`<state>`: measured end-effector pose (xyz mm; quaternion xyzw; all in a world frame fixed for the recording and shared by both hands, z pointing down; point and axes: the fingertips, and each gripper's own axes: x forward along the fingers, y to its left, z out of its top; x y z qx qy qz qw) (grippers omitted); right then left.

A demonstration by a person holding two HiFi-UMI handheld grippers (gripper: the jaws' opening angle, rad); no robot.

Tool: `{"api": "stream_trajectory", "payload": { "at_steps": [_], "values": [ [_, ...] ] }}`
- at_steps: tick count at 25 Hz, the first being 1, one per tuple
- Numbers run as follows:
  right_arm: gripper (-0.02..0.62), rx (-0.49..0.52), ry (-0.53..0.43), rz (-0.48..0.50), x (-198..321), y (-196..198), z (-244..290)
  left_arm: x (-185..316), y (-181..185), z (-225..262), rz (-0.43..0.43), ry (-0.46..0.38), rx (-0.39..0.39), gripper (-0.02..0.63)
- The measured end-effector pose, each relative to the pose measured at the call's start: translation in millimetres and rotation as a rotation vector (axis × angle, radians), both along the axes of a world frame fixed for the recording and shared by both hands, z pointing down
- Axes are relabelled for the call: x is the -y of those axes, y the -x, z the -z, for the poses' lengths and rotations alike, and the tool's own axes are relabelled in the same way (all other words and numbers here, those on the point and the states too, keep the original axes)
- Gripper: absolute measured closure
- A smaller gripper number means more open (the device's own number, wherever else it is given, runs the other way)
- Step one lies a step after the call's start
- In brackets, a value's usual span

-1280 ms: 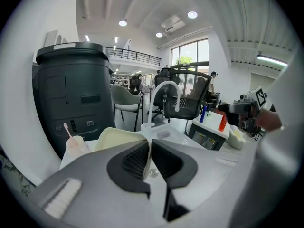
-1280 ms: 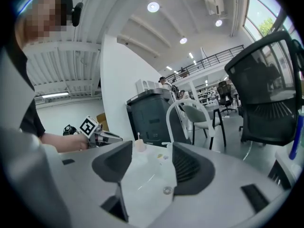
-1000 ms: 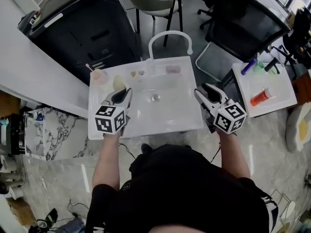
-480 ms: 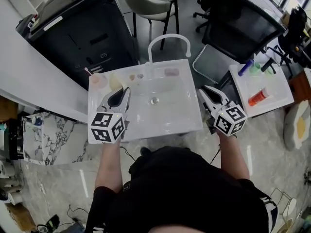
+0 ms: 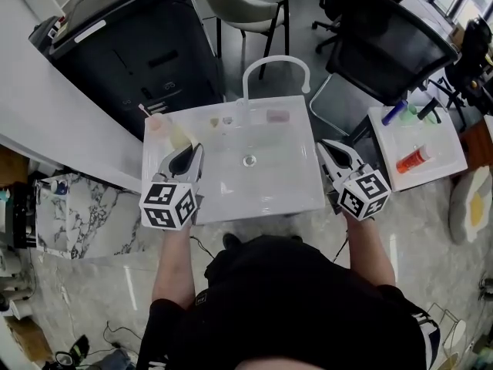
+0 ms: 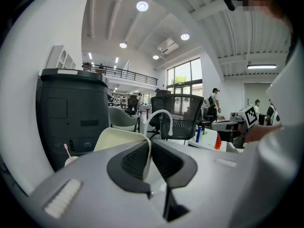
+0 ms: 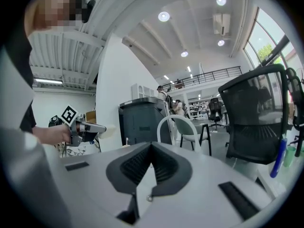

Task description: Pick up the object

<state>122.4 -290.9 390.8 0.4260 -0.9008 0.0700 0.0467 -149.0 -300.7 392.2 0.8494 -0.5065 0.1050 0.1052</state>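
- Left gripper view: the left gripper [image 6: 151, 146] has its jaws clamped on the right edge of a thin cream piece [image 6: 118, 139], which sticks out ahead and to the left of the pads.
- In the head view the left gripper [image 5: 191, 151] is over the left part of the white sink [image 5: 269, 183]. The cream piece [image 5: 179, 137] is at its tip, just beside a pale cup [image 5: 156, 122] with a pink stick in it at the sink's back left corner.
- Right gripper view: the right gripper [image 7: 152, 148] has just been closing; its jaws now meet with nothing between them.
- In the head view the right gripper [image 5: 330, 146] is at the sink's right edge, well apart from the cream piece, and points toward the back.
- A white arched tap [image 5: 276, 64] stands at the middle of the sink's back edge. A few small items lie on the ledge near it, among them a pinkish block [image 5: 277, 116].
- The drain [image 5: 249, 160] sits in the middle of the basin.
- To the right stands a white tray [image 5: 439, 168] with an orange bottle [image 5: 414, 159] and a blue tube [image 5: 394, 112].
- Behind the sink are a black cabinet [image 5: 131, 37] and a black mesh chair [image 5: 393, 37].
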Motion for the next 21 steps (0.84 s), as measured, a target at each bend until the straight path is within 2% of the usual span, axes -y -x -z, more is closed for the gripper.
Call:
{"api": "stream_trajectory", "payload": {
  "at_steps": [21],
  "values": [
    [0.584,0.022,0.020,0.029,3,10,-9,8,1,-15,-0.009,0.043,-0.009,0.569]
  ]
}}
